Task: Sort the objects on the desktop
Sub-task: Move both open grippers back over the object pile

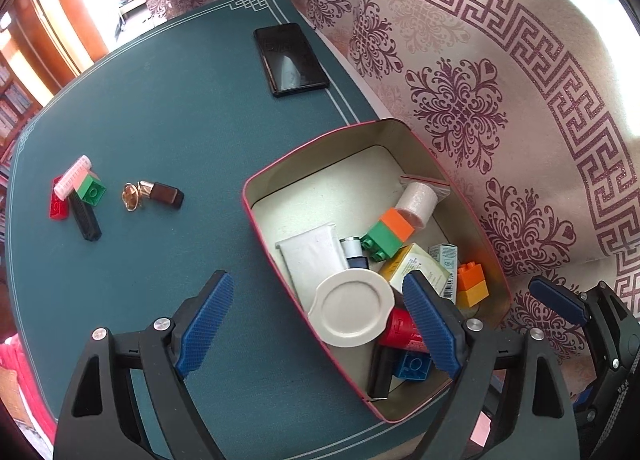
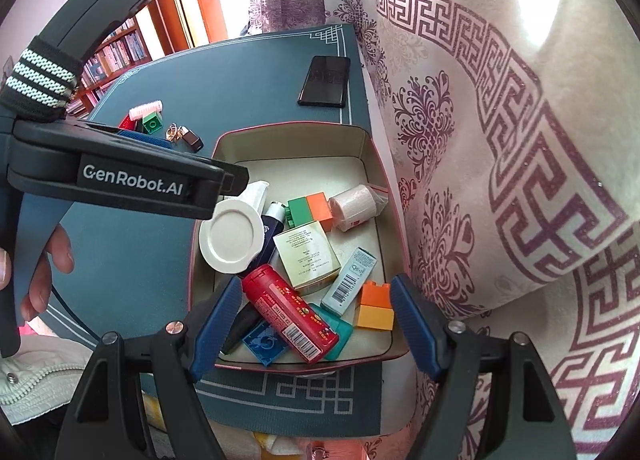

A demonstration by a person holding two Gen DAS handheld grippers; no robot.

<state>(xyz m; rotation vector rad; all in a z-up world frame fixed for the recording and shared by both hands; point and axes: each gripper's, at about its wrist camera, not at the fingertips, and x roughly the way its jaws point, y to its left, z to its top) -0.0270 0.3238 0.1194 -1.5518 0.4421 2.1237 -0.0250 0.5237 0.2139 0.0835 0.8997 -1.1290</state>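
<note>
A red-rimmed, cream-lined tin box (image 2: 376,164) sits on the green tabletop (image 1: 168,108), crowded with bricks and a white lid (image 2: 232,236). Above it, left gripper (image 1: 320,324) and right gripper (image 2: 312,328) both gape wide, empty.

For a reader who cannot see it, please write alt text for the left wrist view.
Open left tongs hover over the near edge of a tin full of blocks, boxes and a white lid. On the green mat lie a phone, a bottle and a small pile of blocks.
</note>
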